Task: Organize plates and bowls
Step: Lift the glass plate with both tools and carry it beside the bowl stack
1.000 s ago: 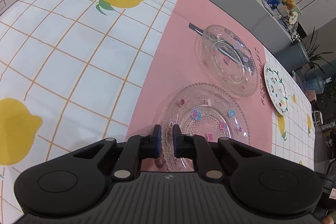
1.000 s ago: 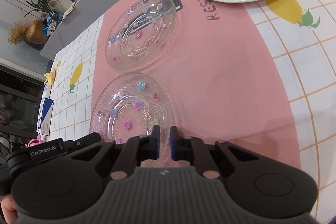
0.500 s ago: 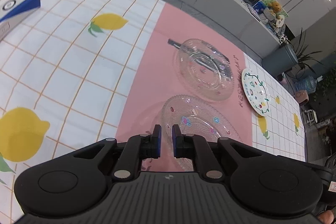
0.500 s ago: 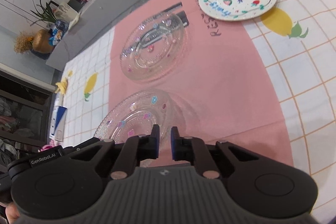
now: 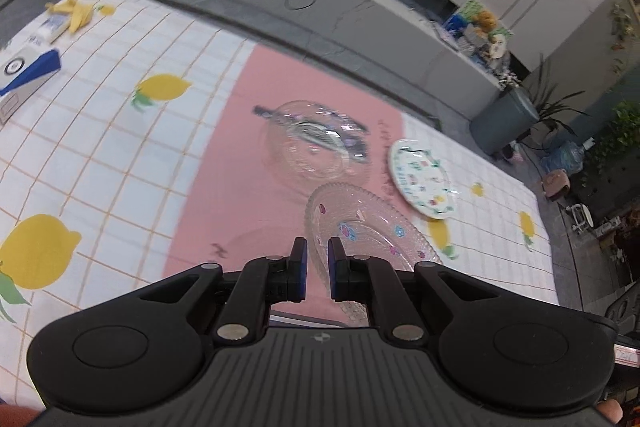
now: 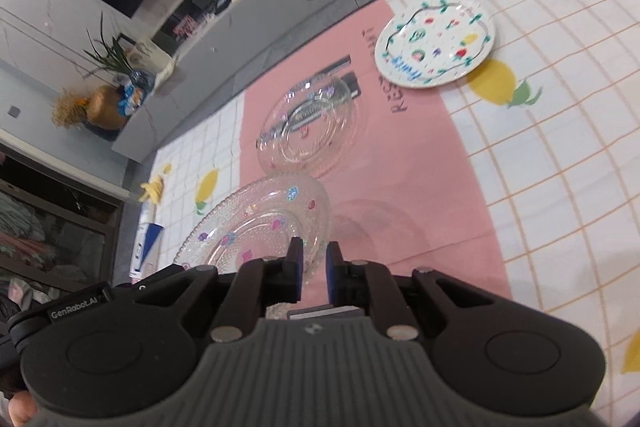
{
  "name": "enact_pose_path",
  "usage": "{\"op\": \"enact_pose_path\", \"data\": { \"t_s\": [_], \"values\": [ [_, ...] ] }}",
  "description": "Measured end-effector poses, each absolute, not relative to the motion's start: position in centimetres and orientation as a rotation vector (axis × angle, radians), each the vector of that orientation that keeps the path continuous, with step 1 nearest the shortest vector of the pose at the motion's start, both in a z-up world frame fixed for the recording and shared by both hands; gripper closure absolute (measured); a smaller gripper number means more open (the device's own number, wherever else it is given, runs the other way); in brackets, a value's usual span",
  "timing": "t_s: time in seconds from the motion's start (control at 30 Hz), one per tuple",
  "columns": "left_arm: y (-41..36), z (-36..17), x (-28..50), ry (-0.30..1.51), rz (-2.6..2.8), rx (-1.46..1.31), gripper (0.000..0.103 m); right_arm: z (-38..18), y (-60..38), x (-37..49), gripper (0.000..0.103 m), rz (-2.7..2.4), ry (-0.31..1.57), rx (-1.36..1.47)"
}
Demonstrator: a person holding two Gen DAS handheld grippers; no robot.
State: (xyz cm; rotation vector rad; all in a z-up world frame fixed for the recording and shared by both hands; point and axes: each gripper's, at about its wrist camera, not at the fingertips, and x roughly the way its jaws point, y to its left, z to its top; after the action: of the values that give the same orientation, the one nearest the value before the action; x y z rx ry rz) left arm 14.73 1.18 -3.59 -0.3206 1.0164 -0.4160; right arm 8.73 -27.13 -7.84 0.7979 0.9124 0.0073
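Note:
A clear glass plate with coloured flower dots (image 5: 360,223) (image 6: 256,227) hangs tilted above the pink mat (image 5: 240,163), casting a faint shadow on it. My left gripper (image 5: 317,251) is shut on its left rim. On the opposite rim my right gripper (image 6: 314,251) is shut too. A second clear glass plate (image 5: 316,147) (image 6: 308,123) lies on the mat just beyond. Further right, a white plate painted with fruit (image 5: 420,183) (image 6: 436,43) rests on the checked lemon tablecloth.
A blue and white box (image 5: 28,71) and a banana peel (image 5: 76,13) lie at the table's far left. A grey counter (image 5: 360,7) with cables runs behind the far table edge. The mat (image 6: 420,187) reaches to the right of the plates.
Both grippers have risen, and the flower-dotted glass plate has come up off the mat with them. The table now looks further away. The other two plates have not moved.

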Motion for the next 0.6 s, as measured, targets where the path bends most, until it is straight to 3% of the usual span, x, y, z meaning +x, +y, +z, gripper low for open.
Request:
{"op": "enact_pose_path", "data": {
  "t_s": [0.27,0.6],
  "values": [
    [-3.5,-2.0,10.9,0.992,-0.482,-0.277,0.092,-6.2,-31.6,3.6,0.094,-0.027,0.852,0.845],
    [-7.7,-4.6,6.6,1.064,-0.518,-0.211,0.091,-7.8,-35.8,-1.2,0.094,-0.096,0.876,0.869]
  ]
}}
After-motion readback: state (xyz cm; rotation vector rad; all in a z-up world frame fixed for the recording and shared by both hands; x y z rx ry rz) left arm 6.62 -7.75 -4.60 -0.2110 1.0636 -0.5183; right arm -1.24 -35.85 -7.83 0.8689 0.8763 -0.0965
